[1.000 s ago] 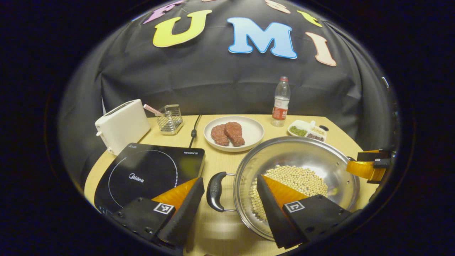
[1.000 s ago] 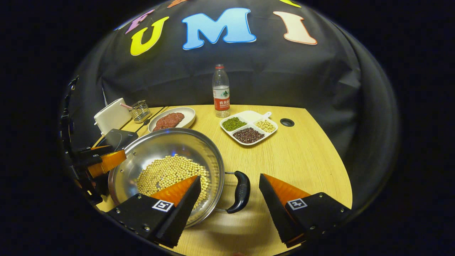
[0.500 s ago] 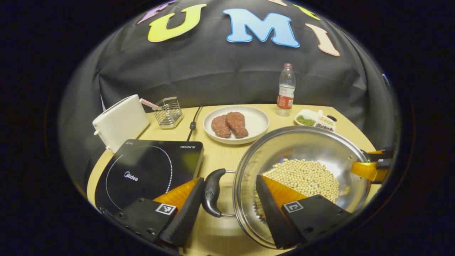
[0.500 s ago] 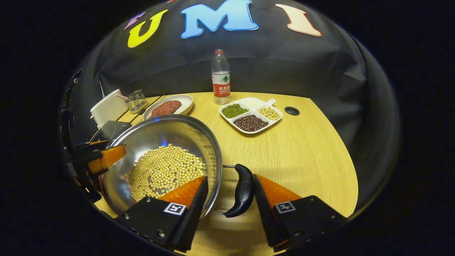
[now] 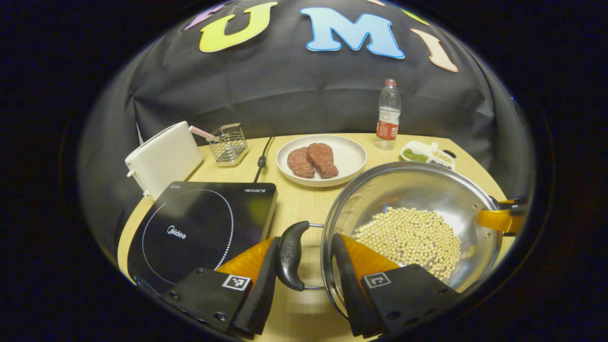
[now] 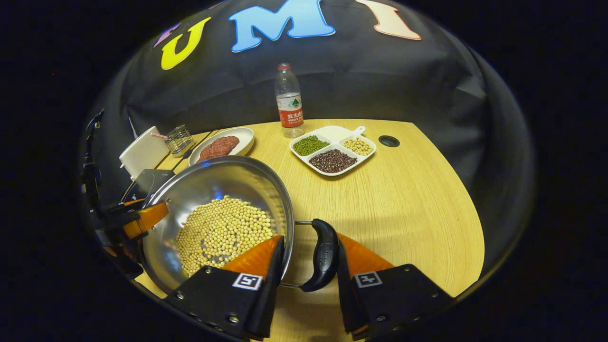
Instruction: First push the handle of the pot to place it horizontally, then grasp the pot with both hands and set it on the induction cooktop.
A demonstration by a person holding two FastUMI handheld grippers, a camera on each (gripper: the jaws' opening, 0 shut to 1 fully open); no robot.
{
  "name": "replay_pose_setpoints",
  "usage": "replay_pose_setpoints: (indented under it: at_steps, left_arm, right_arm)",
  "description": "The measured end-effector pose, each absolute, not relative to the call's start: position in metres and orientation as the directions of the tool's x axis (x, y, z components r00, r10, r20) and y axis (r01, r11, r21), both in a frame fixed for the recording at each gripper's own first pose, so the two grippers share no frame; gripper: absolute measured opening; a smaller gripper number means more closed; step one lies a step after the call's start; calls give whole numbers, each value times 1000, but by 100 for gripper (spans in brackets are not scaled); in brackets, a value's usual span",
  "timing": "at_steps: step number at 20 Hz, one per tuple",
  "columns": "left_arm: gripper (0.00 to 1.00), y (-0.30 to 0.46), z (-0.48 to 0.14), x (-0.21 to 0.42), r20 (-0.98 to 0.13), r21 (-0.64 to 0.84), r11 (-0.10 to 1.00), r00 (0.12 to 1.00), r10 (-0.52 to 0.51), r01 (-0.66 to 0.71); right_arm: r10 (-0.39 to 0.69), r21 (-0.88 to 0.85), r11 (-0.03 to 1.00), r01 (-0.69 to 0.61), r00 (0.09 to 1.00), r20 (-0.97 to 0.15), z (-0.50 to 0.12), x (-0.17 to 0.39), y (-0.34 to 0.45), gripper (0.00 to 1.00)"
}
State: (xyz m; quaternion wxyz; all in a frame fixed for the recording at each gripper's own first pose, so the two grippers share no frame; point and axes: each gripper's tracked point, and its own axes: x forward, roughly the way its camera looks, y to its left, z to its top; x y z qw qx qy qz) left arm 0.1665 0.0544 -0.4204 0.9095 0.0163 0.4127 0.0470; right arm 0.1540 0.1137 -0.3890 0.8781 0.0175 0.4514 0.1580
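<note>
1. My left gripper (image 5: 304,285) clamps the pot's black handle (image 5: 289,256) and rim.
2. My right gripper (image 6: 308,280) is clamped likewise.
3. The pot (image 5: 413,190) (holding soybeans) sits beside the induction cooktop (image 5: 199,228), marked "Midea".

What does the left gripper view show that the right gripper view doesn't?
Left gripper view: the induction cooktop's whole ringed top, a cable, and the pot's left handle between the left gripper's fingers. Right gripper view: the right handle between the right gripper's fingers, plus the table's broad right side. Both: the pot of beans, meat plate, bottle, toaster.
</note>
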Motion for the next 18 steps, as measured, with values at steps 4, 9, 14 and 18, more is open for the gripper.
replay_pose_setpoints:
  at_steps: [4,9,14,18]
  left_arm:
    - [66,53,-418,164,-749,50,996,657,85,-71]
    - [66,56,-404,164,-733,17,996,677,71,-86]
    - [65,70,-385,165,-715,-9,996,697,53,-86]
    - [66,96,-372,162,-708,-20,997,705,43,-81]
  right_arm:
    - [271,140,954,-266,561,-782,-383,156,113,51]
    - [259,111,955,-275,592,-763,-365,156,113,51]
    - [235,110,965,-237,604,-761,-346,146,124,50]
    - [224,116,970,-212,604,-765,-333,134,149,50]
